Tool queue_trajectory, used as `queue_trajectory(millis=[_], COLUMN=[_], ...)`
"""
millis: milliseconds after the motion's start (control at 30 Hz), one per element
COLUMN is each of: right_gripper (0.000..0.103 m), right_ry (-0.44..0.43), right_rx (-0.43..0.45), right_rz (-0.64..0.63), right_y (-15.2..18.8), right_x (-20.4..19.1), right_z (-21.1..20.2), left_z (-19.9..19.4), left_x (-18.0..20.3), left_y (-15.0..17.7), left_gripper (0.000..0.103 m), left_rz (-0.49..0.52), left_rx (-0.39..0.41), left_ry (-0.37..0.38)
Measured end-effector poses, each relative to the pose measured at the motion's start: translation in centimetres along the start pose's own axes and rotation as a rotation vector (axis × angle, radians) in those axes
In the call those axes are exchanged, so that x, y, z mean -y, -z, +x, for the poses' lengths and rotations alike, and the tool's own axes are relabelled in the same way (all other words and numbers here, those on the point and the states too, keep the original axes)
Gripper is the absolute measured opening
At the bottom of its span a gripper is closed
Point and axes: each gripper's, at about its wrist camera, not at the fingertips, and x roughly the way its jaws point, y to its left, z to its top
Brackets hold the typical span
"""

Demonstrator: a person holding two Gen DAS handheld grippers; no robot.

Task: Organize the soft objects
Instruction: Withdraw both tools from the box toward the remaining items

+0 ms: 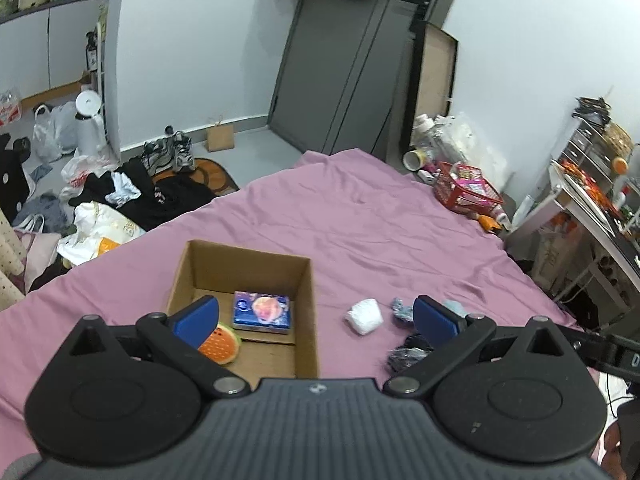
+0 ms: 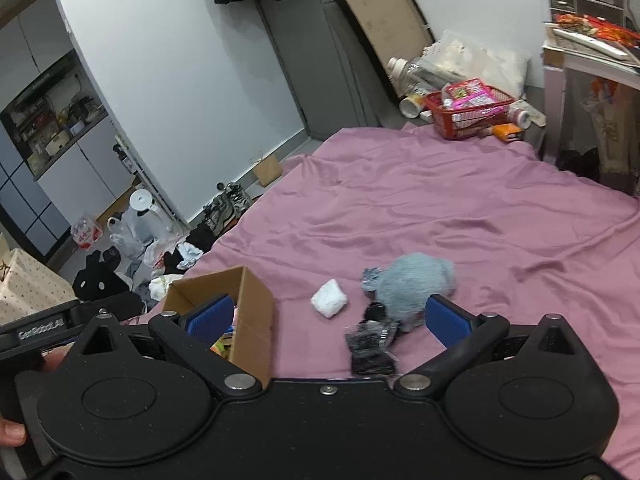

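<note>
Both tongs are released: left gripper [image 1: 316, 316], right gripper [image 2: 328, 316]. The black packet [image 2: 370, 346] at six o'clock of the grey plush [image 2: 412, 284] could slip, being crinkly.

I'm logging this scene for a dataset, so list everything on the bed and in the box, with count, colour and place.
box: 1, brown cardboard, on bed, left
watermelon toy: 1, orange-green, in box
picture pack: 1, blue, in box
white bundle: 1, on bed beside box
grey plush: 1, right of bundle
black packet: 1, in front of plush
basket: 1, red, far end
sheet: 1, pink
left gripper: open
right gripper: open
</note>
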Motion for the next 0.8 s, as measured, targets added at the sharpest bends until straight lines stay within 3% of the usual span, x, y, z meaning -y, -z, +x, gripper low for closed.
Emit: queue_trajectory(millis=[233,467,800], right_gripper=[0.103,0.103,0.103], right_ry=[-0.074,-0.122,-0.123], right_rx=[0.036,0.014,0.021], right_rz=[0.079,0.150,0.245], right_y=[1.1,2.5,2.9], right_x=[3.7,6.8,9.9], right_z=[-1.2,-0.4,0.0], left_z=[-1.3,-1.2,0.7], left_x=[3.4,6.1,8.6], left_y=[1.6,3.0,4.2], left_gripper=[0.102,0.102,0.102], left_rz=[0.050,0.088,0.073], left_rx=[0.013,-0.014,-0.033], left_ry=[-0.003,-0.061,-0.095])
